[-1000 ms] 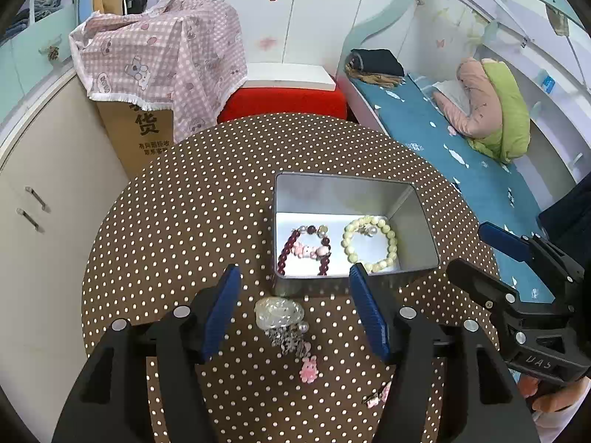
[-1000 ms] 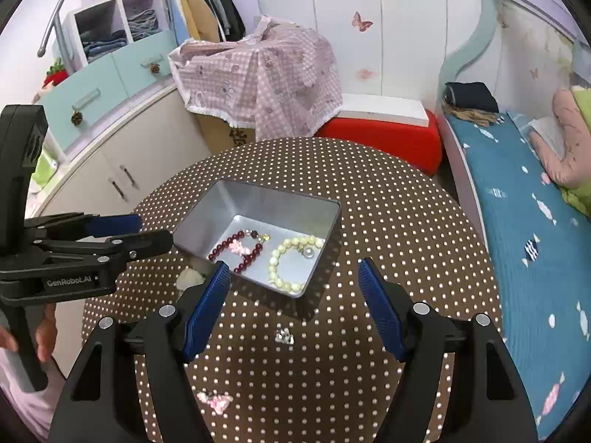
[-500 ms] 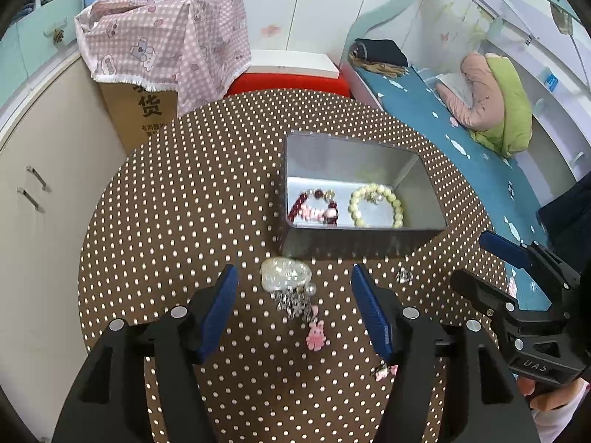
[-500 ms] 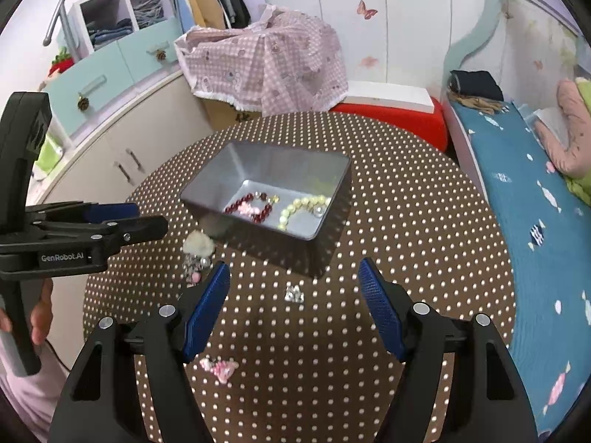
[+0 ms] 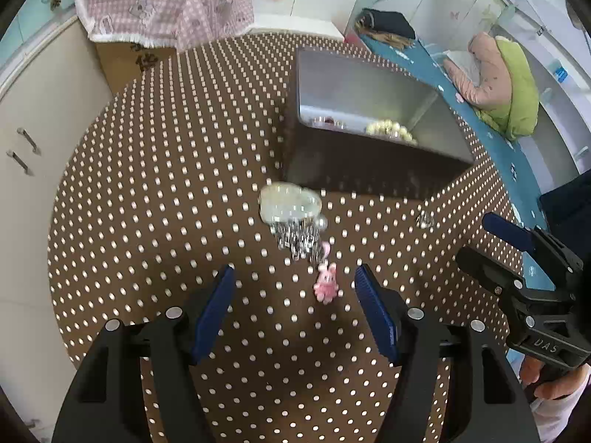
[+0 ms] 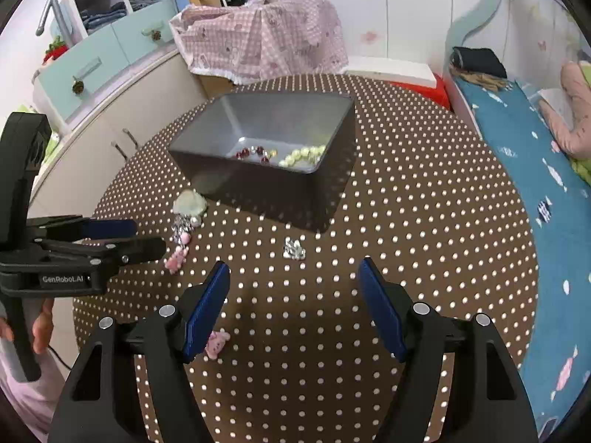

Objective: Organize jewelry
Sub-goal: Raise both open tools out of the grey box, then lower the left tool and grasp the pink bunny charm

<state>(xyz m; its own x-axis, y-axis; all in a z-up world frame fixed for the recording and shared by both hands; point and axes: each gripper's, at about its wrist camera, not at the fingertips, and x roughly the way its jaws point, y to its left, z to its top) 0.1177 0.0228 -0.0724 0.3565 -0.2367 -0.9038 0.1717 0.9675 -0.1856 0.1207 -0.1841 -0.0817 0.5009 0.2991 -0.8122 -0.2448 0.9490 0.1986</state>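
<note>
A grey metal tin (image 5: 369,173) (image 6: 258,184) stands on the dotted table and holds a dark red bracelet (image 6: 255,152) and a cream bead bracelet (image 6: 303,155). In front of it lies a pale piece with a silver tassel (image 5: 290,205) (image 6: 189,202) and a pink bunny charm (image 5: 325,282) (image 6: 176,258). My left gripper (image 5: 294,277) (image 6: 110,238) hovers over the bunny, its jaws opening, pads clear of it. My right gripper (image 6: 293,273) (image 5: 517,258) is open, just short of a small silver piece (image 6: 293,249) (image 5: 424,219). Another pink charm (image 6: 218,343) lies by its left finger.
The round table (image 6: 424,221) has a brown cloth with white dots. A cream cabinet (image 5: 44,118) stands left of it, a pink checked cloth over a box (image 6: 258,37) behind, and a blue bed (image 6: 535,184) to the right. A hand (image 6: 40,326) holds the left tool.
Both grippers have sunk toward the table and come nearer the loose pieces. The tin has slid up in both views. The left jaws stand a little wider.
</note>
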